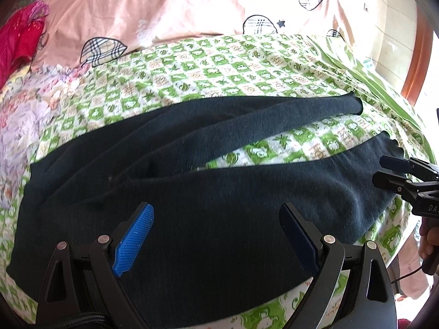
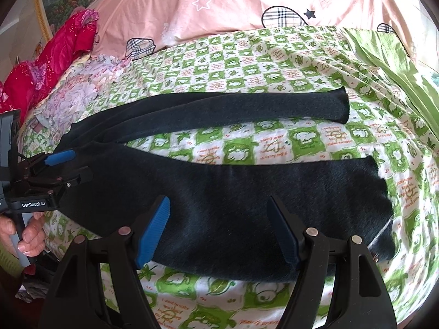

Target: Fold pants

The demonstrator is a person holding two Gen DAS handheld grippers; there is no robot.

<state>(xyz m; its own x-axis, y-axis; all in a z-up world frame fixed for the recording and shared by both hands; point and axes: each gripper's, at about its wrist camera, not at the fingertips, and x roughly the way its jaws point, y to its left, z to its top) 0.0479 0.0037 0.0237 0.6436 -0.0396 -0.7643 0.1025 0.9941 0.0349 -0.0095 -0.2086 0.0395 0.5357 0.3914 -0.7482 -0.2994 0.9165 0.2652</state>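
dark pants (image 1: 208, 192) lie spread on the green checked bedsheet (image 1: 219, 65), legs splayed right, left gripper (image 1: 216, 235) and right gripper (image 2: 218, 227) wide open, empty: pinching sheet too would drag it.

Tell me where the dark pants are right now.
The dark navy knit pants lie flat on the green-and-white checked bedsheet, legs spread apart toward the right in both wrist views, below the pink heart-print quilt.

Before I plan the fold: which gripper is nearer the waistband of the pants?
Left. The left gripper hovers open over the waist end of the pants; the right gripper hovers open over the near leg, toward its cuff.
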